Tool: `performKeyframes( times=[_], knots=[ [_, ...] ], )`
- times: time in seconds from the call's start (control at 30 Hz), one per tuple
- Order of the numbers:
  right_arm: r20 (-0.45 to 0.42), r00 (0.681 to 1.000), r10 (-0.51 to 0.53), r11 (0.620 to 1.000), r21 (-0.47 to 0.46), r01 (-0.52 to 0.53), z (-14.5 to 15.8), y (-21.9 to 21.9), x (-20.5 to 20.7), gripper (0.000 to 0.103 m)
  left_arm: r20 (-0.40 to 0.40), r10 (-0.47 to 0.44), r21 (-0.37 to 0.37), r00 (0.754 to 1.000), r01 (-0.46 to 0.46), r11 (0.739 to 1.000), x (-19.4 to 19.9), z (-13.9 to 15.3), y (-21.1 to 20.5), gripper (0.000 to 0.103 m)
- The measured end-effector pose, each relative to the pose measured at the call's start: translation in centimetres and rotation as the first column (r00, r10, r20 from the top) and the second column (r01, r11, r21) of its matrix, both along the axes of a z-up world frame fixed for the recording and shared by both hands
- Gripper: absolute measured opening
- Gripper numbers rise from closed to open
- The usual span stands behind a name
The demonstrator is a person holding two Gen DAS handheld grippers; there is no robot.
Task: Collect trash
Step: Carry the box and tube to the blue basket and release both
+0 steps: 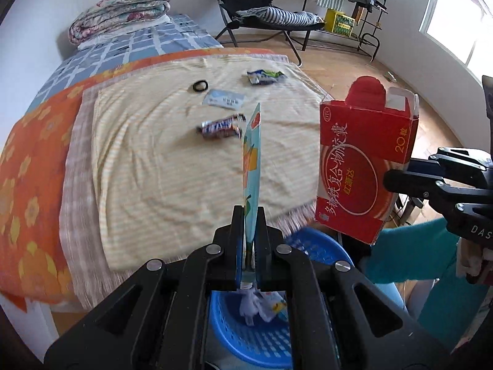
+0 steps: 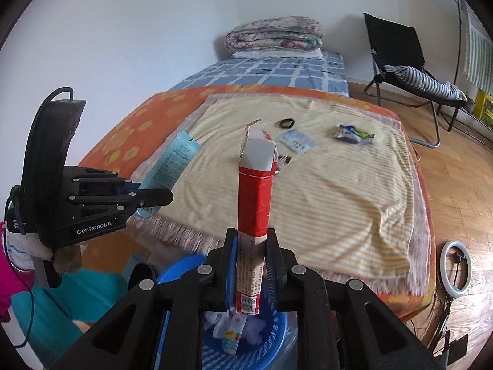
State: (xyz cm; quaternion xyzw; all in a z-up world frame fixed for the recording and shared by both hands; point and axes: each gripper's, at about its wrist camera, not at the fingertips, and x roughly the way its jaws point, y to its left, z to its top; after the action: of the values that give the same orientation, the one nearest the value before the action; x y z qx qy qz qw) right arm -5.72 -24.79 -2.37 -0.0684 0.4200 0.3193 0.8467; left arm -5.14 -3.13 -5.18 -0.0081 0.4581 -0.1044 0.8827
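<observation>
Left gripper (image 1: 249, 225) clamped on one flat packet (image 1: 252, 166); right gripper (image 2: 251, 246) clamped on one red box (image 2: 254, 203). Ahead: three wrappers (image 1: 222, 127), one hair band (image 1: 200, 86). Below: one blue basket (image 1: 246, 333).

two boxes (image 1: 366, 160), three wrappers (image 1: 265, 77)

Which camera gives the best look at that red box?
The left wrist view: the red box shows its broad printed face there, held in the right claw. The right wrist view shows only the box's narrow edge, end-on.
</observation>
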Motion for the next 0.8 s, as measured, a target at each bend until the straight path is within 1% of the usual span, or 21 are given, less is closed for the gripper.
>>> performKeyframes(
  times=[0.17, 0.3, 0.43, 0.63, 0.8],
  knots=[
    [-0.014, 1.0, 0.013, 1.0, -0.013, -0.013, -0.9, 0.0, -1.8, 0.016, -0.002, 0.0, 0.004, 1.0, 0.0, 1.0, -2.4, -0.9, -0.4, 0.003],
    [-0.041, 0.999, 0.007, 1.0, -0.013, -0.008, -2.0, -0.2, -3.0, 0.016, -0.017, -0.005, -0.009, 1.0, 0.005, 1.0, -4.0, -1.9, -0.9, 0.004],
    [-0.079, 0.997, -0.001, 1.0, -0.013, 0.0, -3.4, -0.6, -3.5, 0.016, -0.042, -0.017, -0.005, 0.999, 0.017, 1.0, -5.4, -3.3, -1.6, 0.004],
    [-0.139, 0.99, -0.018, 1.0, -0.008, 0.017, -5.1, -1.2, -4.0, 0.016, -0.076, -0.023, -0.008, 0.997, 0.023, 1.0, -6.4, -4.9, -2.2, 0.004],
    [-0.159, 0.987, -0.021, 1.0, -0.011, 0.02, -5.8, -1.4, -4.1, 0.016, -0.08, -0.032, -0.009, 0.996, 0.032, 0.999, -6.8, -5.2, -2.8, 0.004]
  ],
)
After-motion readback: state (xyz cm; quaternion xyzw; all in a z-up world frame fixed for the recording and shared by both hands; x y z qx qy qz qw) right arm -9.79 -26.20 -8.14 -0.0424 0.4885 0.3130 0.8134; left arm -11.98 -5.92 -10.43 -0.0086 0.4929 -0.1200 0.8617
